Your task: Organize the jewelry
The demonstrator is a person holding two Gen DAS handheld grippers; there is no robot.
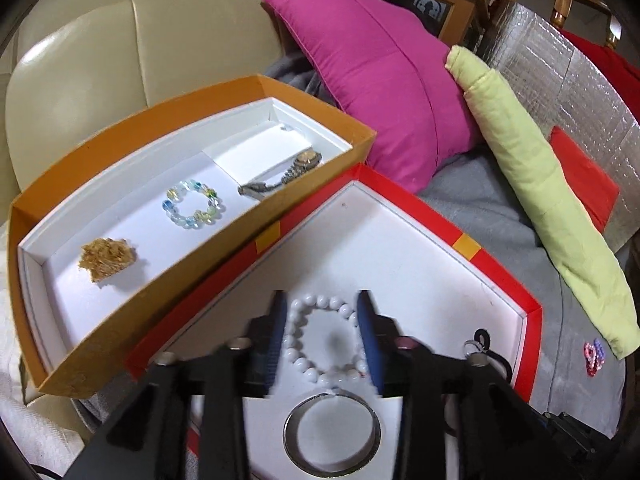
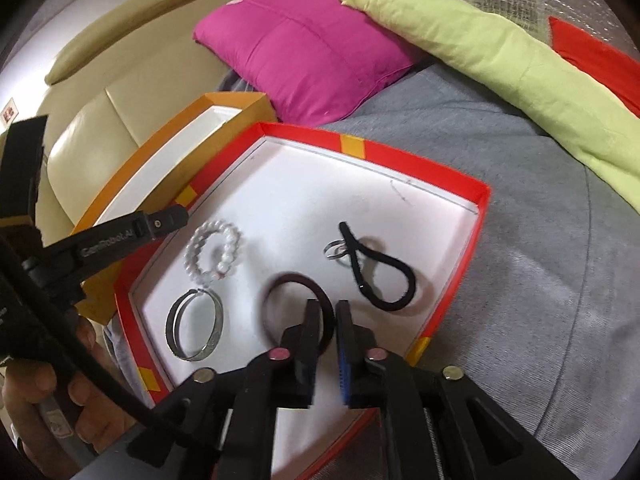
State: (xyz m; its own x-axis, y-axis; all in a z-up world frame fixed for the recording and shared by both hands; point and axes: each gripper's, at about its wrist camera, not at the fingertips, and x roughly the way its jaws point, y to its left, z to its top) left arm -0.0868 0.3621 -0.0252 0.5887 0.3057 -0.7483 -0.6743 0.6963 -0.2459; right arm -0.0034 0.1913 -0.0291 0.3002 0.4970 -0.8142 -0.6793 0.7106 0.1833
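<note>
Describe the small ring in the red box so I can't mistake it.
Look in the red box, white inside. By its right wall lies a black hair tie; the small ring touches its left side. It is thin, silvery and far smaller than the bangle.

A: Left tool (image 1: 323,334), looks?
B: Black plastic frame, angular struts with triangular cutouts, lower half of the frame. Finger pads (image 1: 367,336) dark blue, ribbed. Round silver screw heads on the strut joints, one pinkish one right of centre.
A: Right tool (image 2: 329,330)?
B: Same build. Black struts, blue ribbed pad (image 2: 345,354) on the right finger, left finger reads black. Two pink round caps and two silver ones across the joints.
A: Markings?
B: The left tool shows at left of the right wrist view: white lettering "GeniRobot.AI" on its black arm, small screw near the tip.
A: Person?
B: Hand (image 2: 60,384) at lower left, fingers only, no sleeve visible. Black cable or strap crosses it.
</note>
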